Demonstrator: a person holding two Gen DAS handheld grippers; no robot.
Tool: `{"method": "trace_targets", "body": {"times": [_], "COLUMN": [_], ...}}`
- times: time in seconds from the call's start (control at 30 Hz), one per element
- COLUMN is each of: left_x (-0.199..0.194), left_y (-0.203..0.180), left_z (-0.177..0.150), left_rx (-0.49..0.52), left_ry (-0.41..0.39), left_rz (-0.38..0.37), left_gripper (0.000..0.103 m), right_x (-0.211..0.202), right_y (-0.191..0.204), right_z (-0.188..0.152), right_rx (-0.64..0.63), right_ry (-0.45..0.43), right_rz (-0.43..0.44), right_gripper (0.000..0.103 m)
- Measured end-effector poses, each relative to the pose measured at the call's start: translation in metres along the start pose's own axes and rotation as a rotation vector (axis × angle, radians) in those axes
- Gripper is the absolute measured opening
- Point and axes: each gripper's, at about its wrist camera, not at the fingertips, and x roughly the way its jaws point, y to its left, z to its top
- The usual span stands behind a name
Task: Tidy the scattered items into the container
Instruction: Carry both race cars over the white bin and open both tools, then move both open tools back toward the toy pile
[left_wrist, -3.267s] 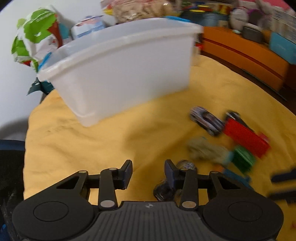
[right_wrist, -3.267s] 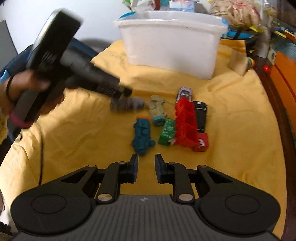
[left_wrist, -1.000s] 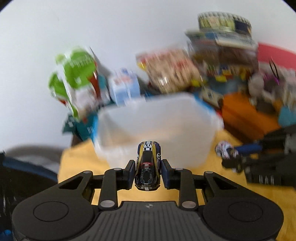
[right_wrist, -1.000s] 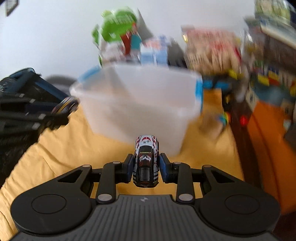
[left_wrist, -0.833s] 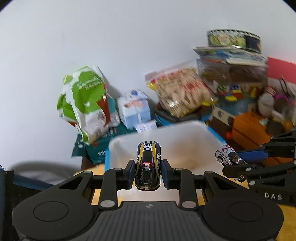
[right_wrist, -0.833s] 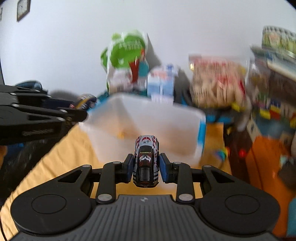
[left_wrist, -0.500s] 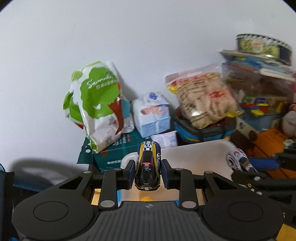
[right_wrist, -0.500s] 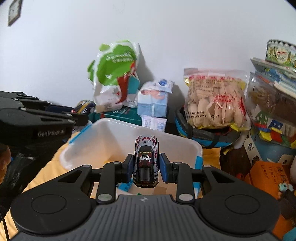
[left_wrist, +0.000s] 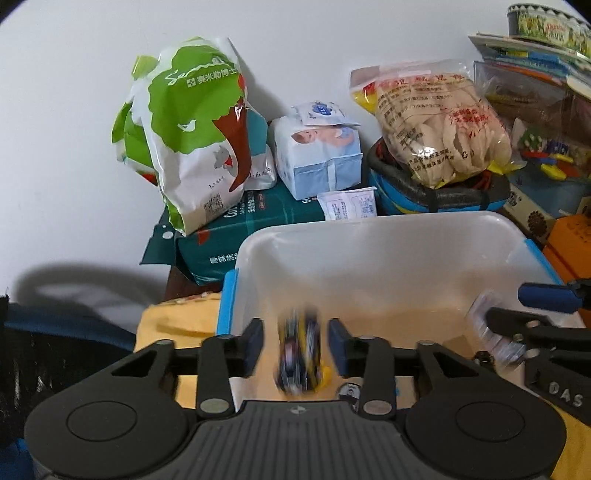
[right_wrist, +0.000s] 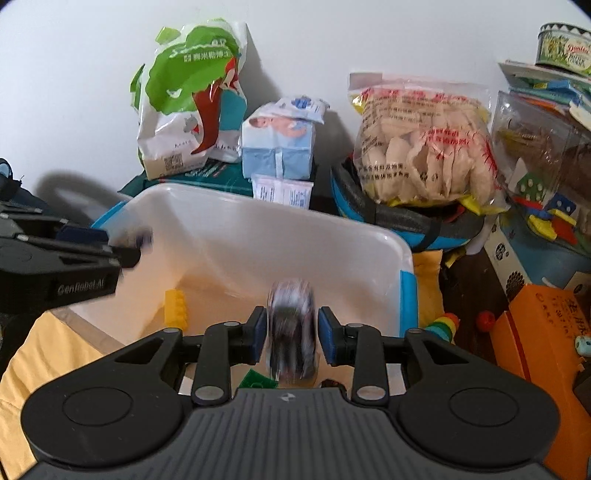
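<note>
Both jaws just opened, toy cars (left_wrist: 300, 354) blurred over white bin (left_wrist: 369, 236), yellow cloth (right_wrist: 48, 354)

The right gripper (right_wrist: 291, 334) hangs over the white container (right_wrist: 369, 236), its jaws just opened, and a blurred silver toy car (right_wrist: 291, 328) sits between the pads with a gap on each side. A yellow block (right_wrist: 176, 307) lies inside the container by its left wall. At the left edge the left gripper (right_wrist: 142, 245) reaches in over the rim with a blurred toy at its tip. Behind stand a green-and-white bag (right_wrist: 188, 96) and a clear snack bag (right_wrist: 421, 144).
</note>
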Motion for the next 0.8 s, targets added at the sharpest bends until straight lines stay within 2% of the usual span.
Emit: {"method": "trace_targets", "body": {"times": [0.17, 0.3, 0.47, 0.63, 0.8], "left_x": [-0.025, -0.053, -0.094, -0.113, -0.116], "left_y": [0.006, 0.007, 0.004, -0.011, -0.038], "left_z": [-0.002, -0.006, -0.036, -0.086, -0.135], "left_rx": [-0.015, -0.014, 0.006, 0.064, 0.109], "left_ry": [-0.063, -0.117, -0.163, -0.13, -0.047], "left_rz": [-0.04, -0.058, -0.068, -0.08, -0.167], "left_gripper": [0.052, 0.053, 0.059, 0.06, 0.06], "right_x": [-0.01, -0.025, -0.057, -0.088, -0.1], "right_y": [0.002, 0.005, 0.0, -0.023, -0.027], "right_z": [0.004, 0.004, -0.009, -0.044, -0.096], "right_rx": [-0.019, -0.031, -0.038, -0.031, -0.081], "right_ry": [-0.04, -0.067, -0.104, -0.096, -0.005], "right_rz": [0.005, 0.017, 0.049, 0.088, 0.128], "right_gripper": [0.048, 0.048, 0.048, 0.048, 0.046]}}
